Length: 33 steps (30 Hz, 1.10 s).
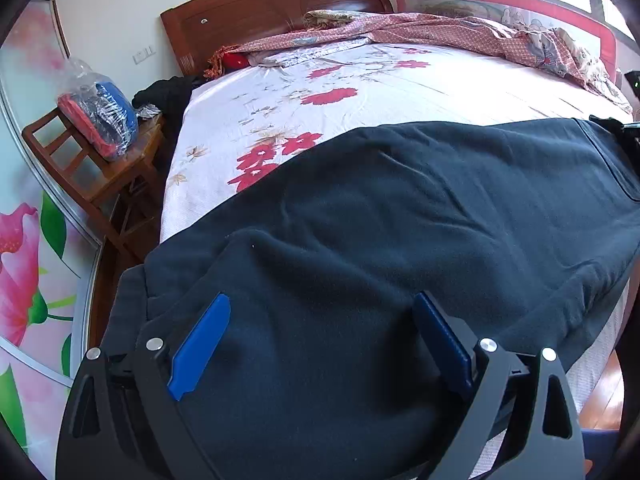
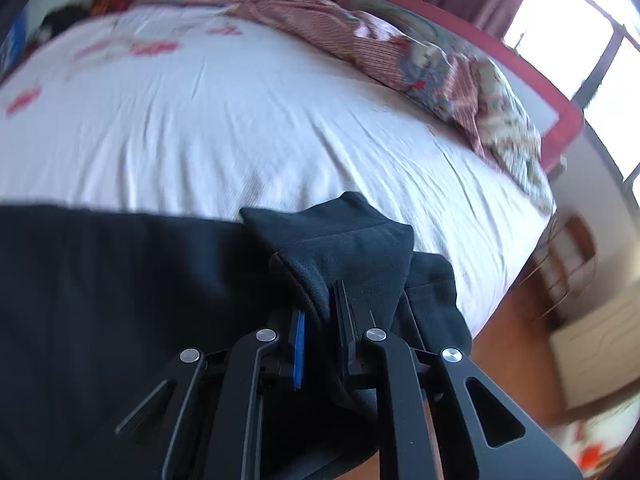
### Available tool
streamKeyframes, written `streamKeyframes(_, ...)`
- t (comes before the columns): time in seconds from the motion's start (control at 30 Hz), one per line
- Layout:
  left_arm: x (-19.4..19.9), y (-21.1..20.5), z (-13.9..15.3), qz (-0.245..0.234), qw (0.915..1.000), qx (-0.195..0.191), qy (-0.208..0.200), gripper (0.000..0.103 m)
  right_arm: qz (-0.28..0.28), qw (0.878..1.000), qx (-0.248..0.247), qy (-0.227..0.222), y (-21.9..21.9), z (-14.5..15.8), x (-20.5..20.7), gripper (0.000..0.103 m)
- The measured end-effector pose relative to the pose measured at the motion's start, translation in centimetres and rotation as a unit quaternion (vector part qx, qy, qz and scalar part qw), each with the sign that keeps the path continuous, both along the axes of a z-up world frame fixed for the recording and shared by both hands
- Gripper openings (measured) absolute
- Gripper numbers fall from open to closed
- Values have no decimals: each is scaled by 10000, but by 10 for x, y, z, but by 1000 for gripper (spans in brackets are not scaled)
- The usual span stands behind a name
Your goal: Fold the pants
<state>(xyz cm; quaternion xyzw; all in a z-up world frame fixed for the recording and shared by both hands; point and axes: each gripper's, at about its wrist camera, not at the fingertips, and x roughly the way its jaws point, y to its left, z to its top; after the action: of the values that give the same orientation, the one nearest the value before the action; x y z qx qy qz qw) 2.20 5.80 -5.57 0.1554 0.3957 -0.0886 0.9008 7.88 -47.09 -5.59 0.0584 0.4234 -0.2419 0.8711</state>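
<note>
Dark navy fleece pants (image 1: 400, 208) lie spread across the near side of the bed, one end hanging over the left corner. My left gripper (image 1: 320, 312) hovers just above that end with its blue pads (image 1: 200, 344) wide apart, so it is open with only cloth beneath. In the right wrist view the pants (image 2: 120, 280) run off to the left, and a raised fold of their right end (image 2: 340, 248) is pinched between the pads of my right gripper (image 2: 320, 308), which is shut on it. The right gripper also shows at the far right edge (image 1: 624, 132) of the left wrist view.
The bed has a white sheet with red flowers (image 1: 320, 96), a wooden headboard (image 1: 272, 8) and a rumpled pink quilt (image 1: 460, 32) along a red bed rail (image 2: 520, 76). A wooden chair (image 1: 100, 168) carrying a plastic-wrapped bundle stands left of the bed. Wooden floor (image 2: 512, 340) lies to the right.
</note>
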Motion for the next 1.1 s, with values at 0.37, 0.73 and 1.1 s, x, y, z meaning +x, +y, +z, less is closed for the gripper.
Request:
streamKeyframes(0.37, 5, -1, -3, -43, 9999, 78, 109, 95, -2821, 8535, 3944, -1908, -170, -76, -129, 33)
streamKeyframes(0.73, 23, 14, -7, 496, 9975, 505, 14, 100, -1989, 8232, 4627, -2621, -136, -91, -133, 55)
streamKeyframes(1.1, 18, 46, 27, 1076, 9930, 494, 12, 99, -1975, 8692, 4080, -1974, -133, -84, -100, 34)
